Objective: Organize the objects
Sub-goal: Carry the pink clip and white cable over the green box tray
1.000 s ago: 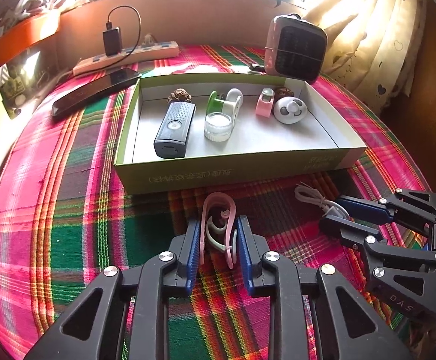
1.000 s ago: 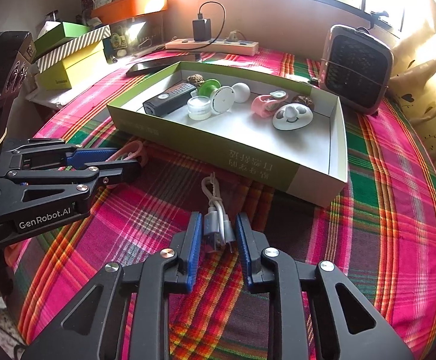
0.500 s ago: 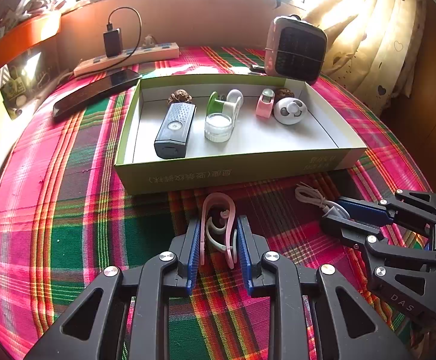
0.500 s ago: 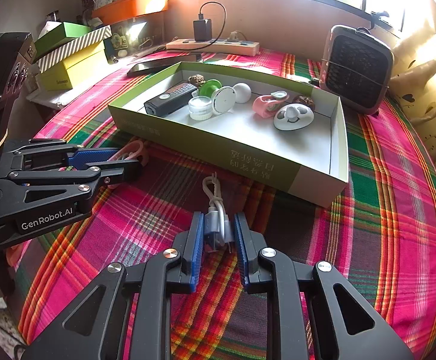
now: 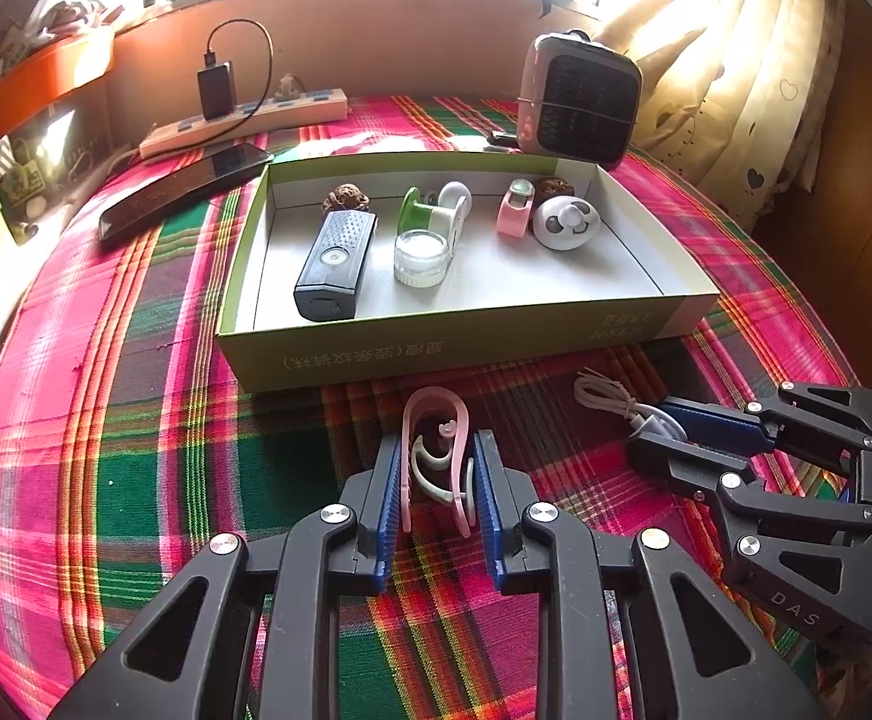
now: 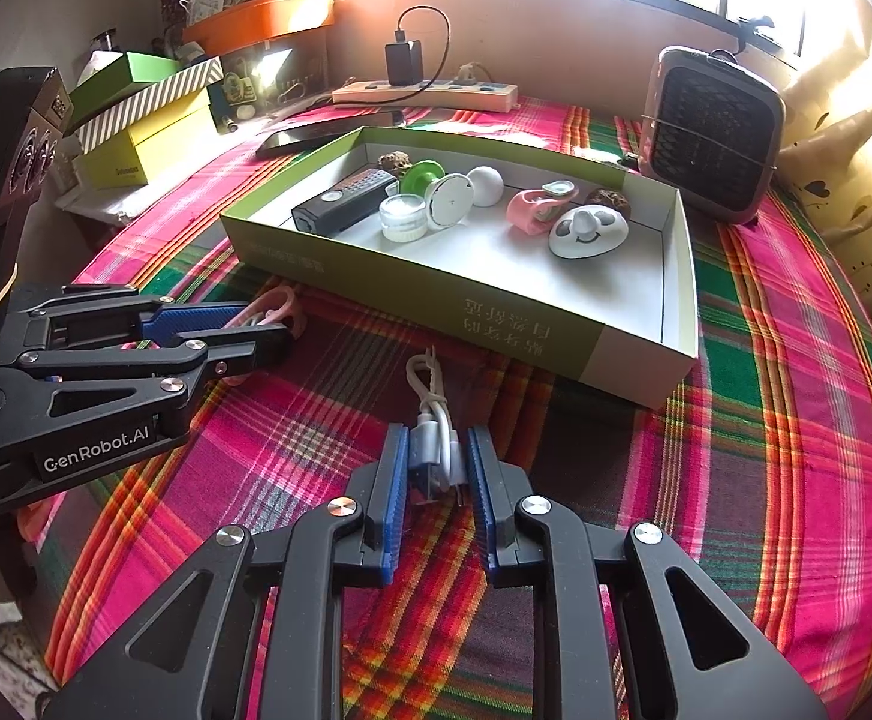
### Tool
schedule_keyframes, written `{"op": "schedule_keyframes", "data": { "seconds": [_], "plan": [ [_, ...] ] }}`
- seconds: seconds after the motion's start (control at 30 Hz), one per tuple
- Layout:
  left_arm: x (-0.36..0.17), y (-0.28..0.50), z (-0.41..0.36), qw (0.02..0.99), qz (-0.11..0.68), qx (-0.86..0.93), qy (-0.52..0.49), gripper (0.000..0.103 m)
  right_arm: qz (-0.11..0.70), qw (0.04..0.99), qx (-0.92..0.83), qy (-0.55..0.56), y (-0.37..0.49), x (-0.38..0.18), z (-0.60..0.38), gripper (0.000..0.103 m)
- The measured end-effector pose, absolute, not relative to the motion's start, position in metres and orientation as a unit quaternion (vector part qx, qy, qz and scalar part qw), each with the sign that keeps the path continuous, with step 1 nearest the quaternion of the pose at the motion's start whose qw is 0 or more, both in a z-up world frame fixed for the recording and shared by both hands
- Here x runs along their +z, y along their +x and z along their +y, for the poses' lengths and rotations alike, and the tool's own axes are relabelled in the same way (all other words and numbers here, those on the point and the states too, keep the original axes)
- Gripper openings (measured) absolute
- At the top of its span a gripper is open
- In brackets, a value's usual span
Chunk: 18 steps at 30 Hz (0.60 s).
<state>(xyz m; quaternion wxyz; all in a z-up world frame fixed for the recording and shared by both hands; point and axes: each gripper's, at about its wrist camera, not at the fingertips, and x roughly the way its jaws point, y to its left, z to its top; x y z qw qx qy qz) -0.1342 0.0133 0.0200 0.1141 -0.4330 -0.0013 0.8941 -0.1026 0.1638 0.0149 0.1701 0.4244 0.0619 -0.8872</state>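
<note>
My left gripper (image 5: 436, 450) is shut on a pink clip (image 5: 433, 420) that rests on the plaid cloth just in front of the green box (image 5: 436, 354). My right gripper (image 6: 436, 444) is shut on a bundled white USB cable (image 6: 433, 414), also on the cloth near the box's front wall (image 6: 496, 324). Each gripper shows in the other's view: the right gripper (image 5: 658, 438) at the lower right, the left gripper (image 6: 268, 330) at the left. Inside the box lie a black device (image 5: 334, 264), a small clear jar (image 5: 418, 258), a green-and-white spool (image 5: 430, 210), a pink holder (image 5: 514, 213) and a white round gadget (image 5: 565, 222).
A small heater (image 5: 577, 99) stands behind the box at the right. A power strip with a plugged charger (image 5: 244, 120) and a dark phone (image 5: 184, 192) lie at the back left. Stacked boxes (image 6: 142, 120) sit at the far left, a curtain (image 5: 736, 60) at the right.
Both grippers closed slightly tighter on the clip and the cable. Neither hand moved.
</note>
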Motion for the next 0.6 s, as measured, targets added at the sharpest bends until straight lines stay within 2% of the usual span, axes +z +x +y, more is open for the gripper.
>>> {"op": "schedule_keyframes", "data": {
  "seconds": [0.6],
  "plan": [
    [0.036, -0.132, 0.017, 0.119, 0.002, 0.902, -0.415, 0.021, 0.047, 0.165, -0.899, 0.402, -0.098, 0.032, 0.169, 0.02]
  ]
}}
